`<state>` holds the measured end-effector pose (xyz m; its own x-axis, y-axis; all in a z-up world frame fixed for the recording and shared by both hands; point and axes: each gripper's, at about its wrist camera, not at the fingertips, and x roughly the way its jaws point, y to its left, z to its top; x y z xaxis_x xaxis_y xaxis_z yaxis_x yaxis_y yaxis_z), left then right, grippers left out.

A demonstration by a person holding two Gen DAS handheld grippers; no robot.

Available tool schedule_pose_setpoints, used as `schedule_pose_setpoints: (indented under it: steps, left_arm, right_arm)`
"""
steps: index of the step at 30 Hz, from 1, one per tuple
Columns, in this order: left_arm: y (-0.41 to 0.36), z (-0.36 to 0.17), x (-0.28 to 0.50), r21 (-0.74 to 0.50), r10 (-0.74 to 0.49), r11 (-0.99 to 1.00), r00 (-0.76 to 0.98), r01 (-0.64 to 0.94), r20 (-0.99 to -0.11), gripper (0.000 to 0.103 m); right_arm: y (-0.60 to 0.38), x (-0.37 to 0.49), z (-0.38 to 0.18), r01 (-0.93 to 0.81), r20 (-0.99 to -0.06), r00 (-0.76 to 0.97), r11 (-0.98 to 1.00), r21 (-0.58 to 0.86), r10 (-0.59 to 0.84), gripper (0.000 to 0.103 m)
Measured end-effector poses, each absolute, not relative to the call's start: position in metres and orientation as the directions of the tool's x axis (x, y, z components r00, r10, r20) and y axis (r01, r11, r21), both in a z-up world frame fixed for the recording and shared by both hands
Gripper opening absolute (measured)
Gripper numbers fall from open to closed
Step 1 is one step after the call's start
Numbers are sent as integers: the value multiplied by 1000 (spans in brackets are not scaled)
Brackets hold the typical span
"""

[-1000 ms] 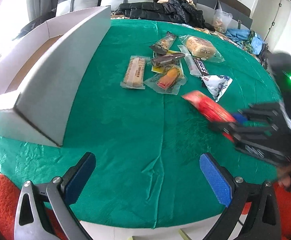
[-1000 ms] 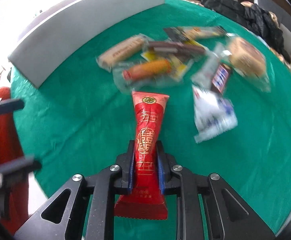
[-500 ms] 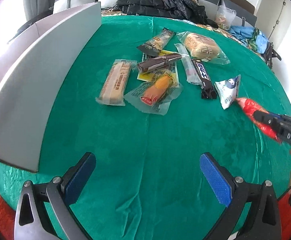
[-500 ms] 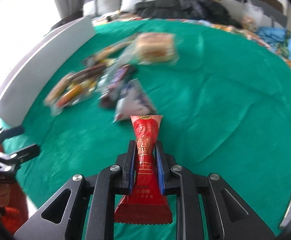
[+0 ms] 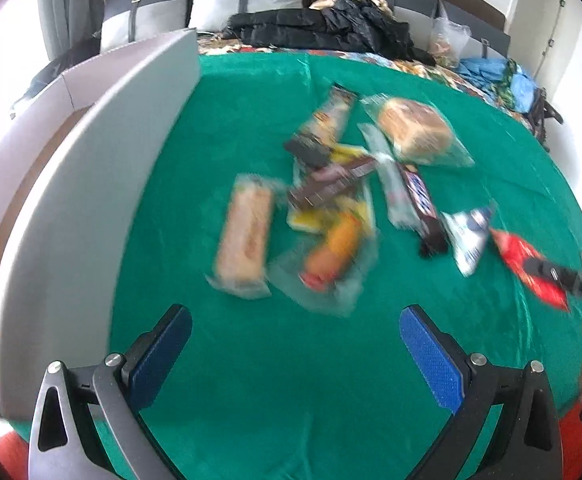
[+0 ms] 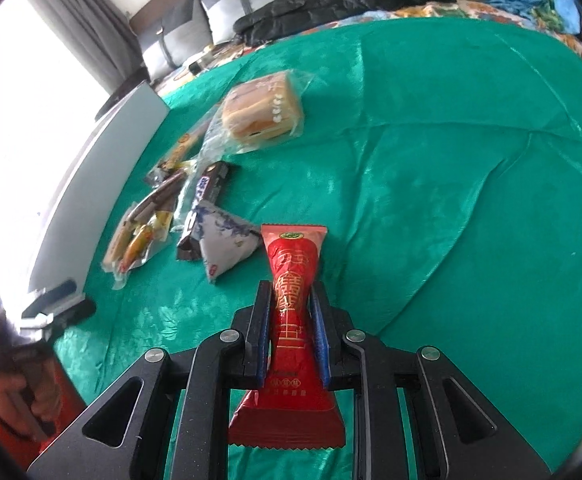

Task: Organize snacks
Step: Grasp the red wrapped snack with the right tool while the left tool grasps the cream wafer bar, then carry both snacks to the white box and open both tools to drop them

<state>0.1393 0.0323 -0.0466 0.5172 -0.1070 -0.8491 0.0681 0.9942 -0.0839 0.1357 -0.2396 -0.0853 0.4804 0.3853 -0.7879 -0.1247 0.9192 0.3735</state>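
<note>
Along the left of the green counter (image 5: 251, 360), a white box (image 5: 71, 220), inside hidden. Left tool (image 5: 295, 344) wide open, holding nothing. Mid-counter, blurred snack pile: wafer pack (image 5: 245, 236), orange sausage (image 5: 333, 250), chocolate bar (image 5: 421, 204), bun (image 5: 415, 130), white pouch (image 6: 223, 242). Right tool (image 6: 291, 312) clamped shut around red packet (image 6: 291, 308), held just beside white pouch.
</note>
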Motion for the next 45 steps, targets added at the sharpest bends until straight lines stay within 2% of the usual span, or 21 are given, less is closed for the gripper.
schedule_pose_setpoints:
  steps: [5, 6, 10, 12, 16, 17, 18, 26, 45]
  left_arm:
    - [53, -52, 186, -123, -113, 992, 487, 11, -866, 101]
    - [54, -55, 193, -119, -109, 993, 479, 10, -871, 95]
    - [51, -71, 215, -52, -59, 998, 435, 30, -898, 83]
    - [50, -80, 222, -32, -46, 999, 411, 42, -911, 71]
    - [45, -87, 226, -12, -43, 997, 404, 80, -914, 59]
    - [43, -86, 225, -9, -44, 996, 408, 87, -912, 40]
    - [43, -85, 225, -8, -45, 996, 415, 92, -909, 30]
    - [57, -73, 204, -101, -99, 995, 434, 19, -896, 30]
    - [21, -57, 132, -183, -201, 980, 415, 83, -887, 30]
  right_arm:
    - [-237, 134, -86, -137, -783, 486, 919, 370, 388, 20]
    - [-238, 135, -86, -134, -783, 486, 918, 373, 388, 20]
    - [-238, 135, -85, -130, -780, 489, 917, 378, 391, 20]
    - [-238, 135, -85, -132, -778, 491, 916, 380, 393, 20]
    - [-240, 135, -84, -134, -773, 494, 913, 385, 398, 20]
    - [-241, 135, -83, -132, -772, 496, 913, 387, 399, 20]
    - [-243, 135, -83, -127, -769, 497, 911, 393, 401, 20]
    - [-272, 138, -91, -33, -709, 492, 825, 564, 505, 20]
    - [-260, 137, -85, -86, -692, 492, 820, 565, 528, 20]
